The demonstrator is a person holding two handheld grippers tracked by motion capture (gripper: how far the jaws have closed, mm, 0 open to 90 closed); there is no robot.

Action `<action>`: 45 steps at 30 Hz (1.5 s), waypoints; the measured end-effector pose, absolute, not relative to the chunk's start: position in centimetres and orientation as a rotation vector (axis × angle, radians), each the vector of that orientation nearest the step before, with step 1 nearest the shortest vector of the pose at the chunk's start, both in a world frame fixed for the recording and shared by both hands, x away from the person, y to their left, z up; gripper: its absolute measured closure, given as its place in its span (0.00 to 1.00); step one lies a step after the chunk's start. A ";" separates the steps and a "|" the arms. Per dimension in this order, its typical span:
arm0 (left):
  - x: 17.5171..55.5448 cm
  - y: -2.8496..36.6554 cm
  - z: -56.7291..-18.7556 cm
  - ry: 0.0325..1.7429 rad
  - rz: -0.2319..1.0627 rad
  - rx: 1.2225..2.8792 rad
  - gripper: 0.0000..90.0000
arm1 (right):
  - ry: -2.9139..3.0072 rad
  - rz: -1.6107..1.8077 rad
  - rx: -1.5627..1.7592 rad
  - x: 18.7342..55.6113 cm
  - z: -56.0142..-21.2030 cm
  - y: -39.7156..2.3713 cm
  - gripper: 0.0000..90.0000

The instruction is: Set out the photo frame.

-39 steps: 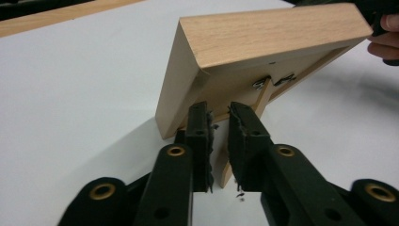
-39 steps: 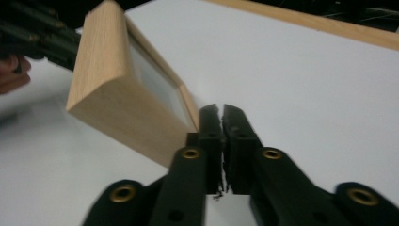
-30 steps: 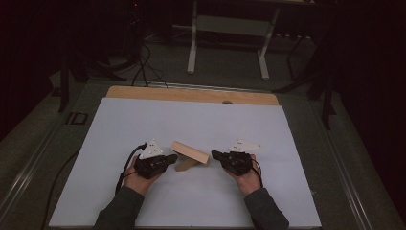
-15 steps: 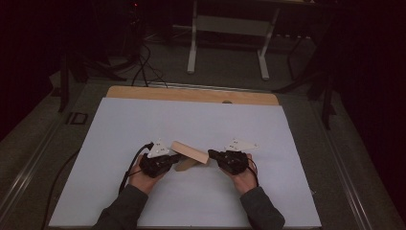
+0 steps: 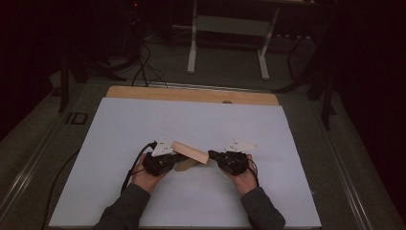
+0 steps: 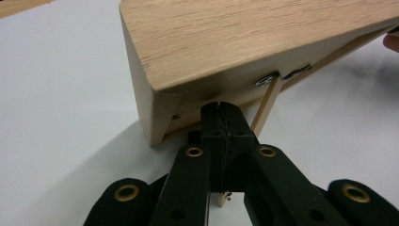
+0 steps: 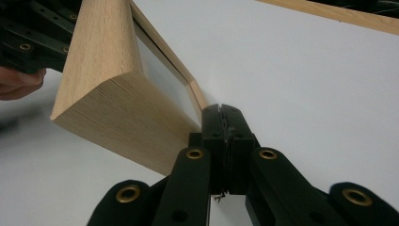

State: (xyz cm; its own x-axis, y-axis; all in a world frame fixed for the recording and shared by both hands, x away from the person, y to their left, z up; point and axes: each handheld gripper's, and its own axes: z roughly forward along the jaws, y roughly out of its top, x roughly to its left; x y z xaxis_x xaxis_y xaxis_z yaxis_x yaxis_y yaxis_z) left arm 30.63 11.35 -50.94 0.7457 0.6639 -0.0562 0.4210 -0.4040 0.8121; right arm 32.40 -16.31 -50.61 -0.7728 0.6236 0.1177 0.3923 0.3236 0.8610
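White table point(image 5: 119, 124) — one wooden frame point(image 5: 190, 152) | two grippers — left gripper point(image 5: 174, 159), right gripper point(image 5: 213, 155)

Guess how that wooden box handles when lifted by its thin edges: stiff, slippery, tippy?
Likely stiff: the wooden box shows thick, solid-looking boards. It hangs tilted between the left gripper and the right gripper, both shut on thin edges, so it could pivot or slip; the smooth wood gives little bite. The slim strip looks like the fragile part.

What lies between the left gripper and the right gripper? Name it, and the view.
A tilted wooden box spans the gap between the left gripper and the right gripper in the high view; each gripper's shut jaws meet one end.
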 end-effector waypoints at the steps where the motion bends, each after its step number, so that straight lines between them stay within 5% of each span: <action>1: 30.7 11.3 -50.9 0.817 0.345 2.058 1.00 | 2.354 1.428 0.923 32.4 -50.6 -16.3 0.99; 45: 29.8 10.3 -48.7 0.784 0.337 2.080 1.00 | 2.386 1.381 0.832 31.1 -50.4 -15.0 0.99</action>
State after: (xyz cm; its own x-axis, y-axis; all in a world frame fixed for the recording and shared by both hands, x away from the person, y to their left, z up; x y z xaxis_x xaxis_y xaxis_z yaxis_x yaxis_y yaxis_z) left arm 29.81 10.35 -48.73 0.7657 0.6416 -0.0463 0.4080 -0.4288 0.8060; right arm 31.13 -14.98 -50.39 -0.8018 0.5947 0.0578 0.3463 0.3837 0.8561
